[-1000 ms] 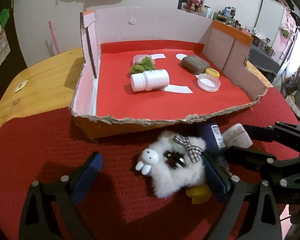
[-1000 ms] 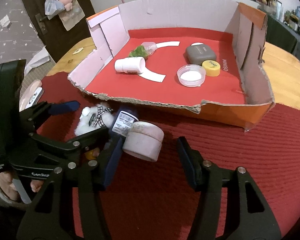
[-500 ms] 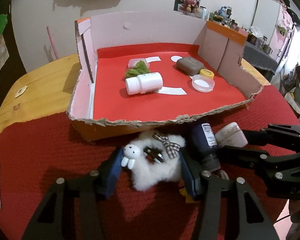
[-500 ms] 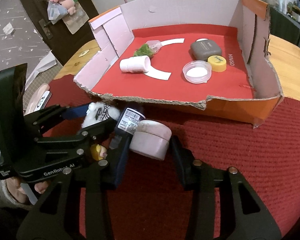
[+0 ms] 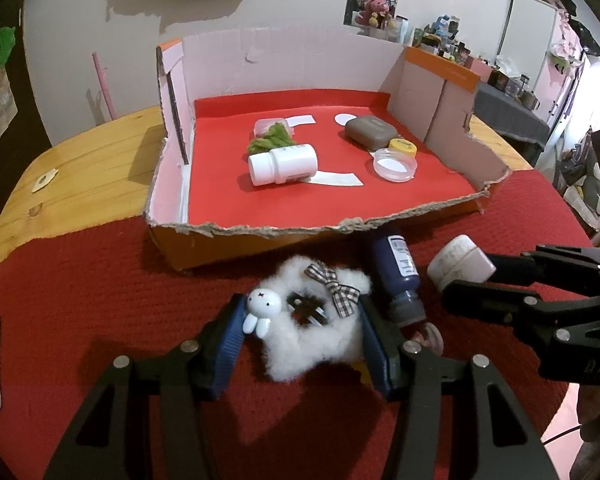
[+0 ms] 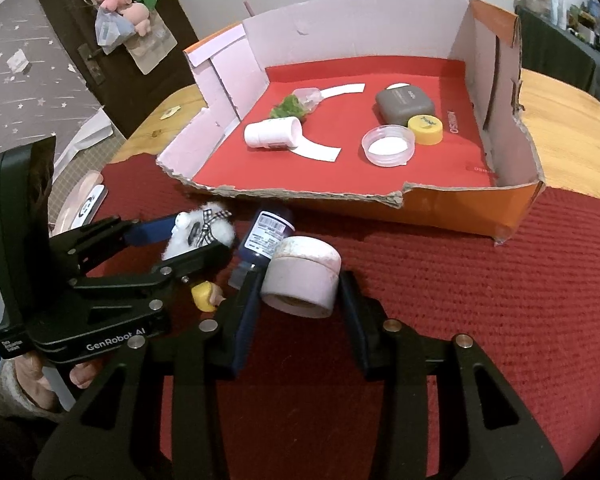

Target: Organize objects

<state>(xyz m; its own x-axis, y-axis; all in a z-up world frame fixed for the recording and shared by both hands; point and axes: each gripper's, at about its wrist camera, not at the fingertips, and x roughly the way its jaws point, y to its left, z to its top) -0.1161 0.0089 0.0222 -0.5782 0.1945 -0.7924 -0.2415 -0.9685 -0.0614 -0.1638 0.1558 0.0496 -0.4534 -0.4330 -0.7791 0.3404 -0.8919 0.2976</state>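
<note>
On the red mat, in front of a cardboard box: two hand-held grippers are working side by side.

Left gripper (image 5: 300, 334): its blue pads are pressing on both sides of a white fluffy toy (image 5: 312, 328), so it is gripping the toy at a medium width.

Fluffy toy: it is lying on the red mat (image 5: 80, 280) between the left fingers, wearing a checked bow and carrying a small white rabbit figure (image 5: 262, 307) on the side nearest the left pad.

Right gripper (image 6: 298, 300): its jaws are sitting narrow, clamping a round pale pink jar (image 6: 302, 276) that is tilting on its side between them.

Blue bottle (image 6: 266, 236): it is lying on the mat just left of the jar, touching it, with its cap pointing back towards the right gripper; it is resting between the two tools.

Small yellow thing (image 6: 206, 296): it is peeking out just behind the left gripper's fingers; what it is, I cannot tell.

Cardboard box (image 5: 172, 128): it is standing just beyond both grippers, its torn front edge facing them and its floor lined in red.

Inside the box, well ahead of the tools: a white pill bottle (image 5: 283, 164) is lying on its side on a curved white paper strip, with a green leafy item (image 5: 270, 142) behind it; further right are sitting a grey case (image 5: 370, 133), a yellow cap (image 5: 403, 147) and a clear round dish (image 5: 395, 165).

Person's hand (image 6: 40, 380): it is holding the left tool's handle, showing at the lower left of the right camera's view.
</note>
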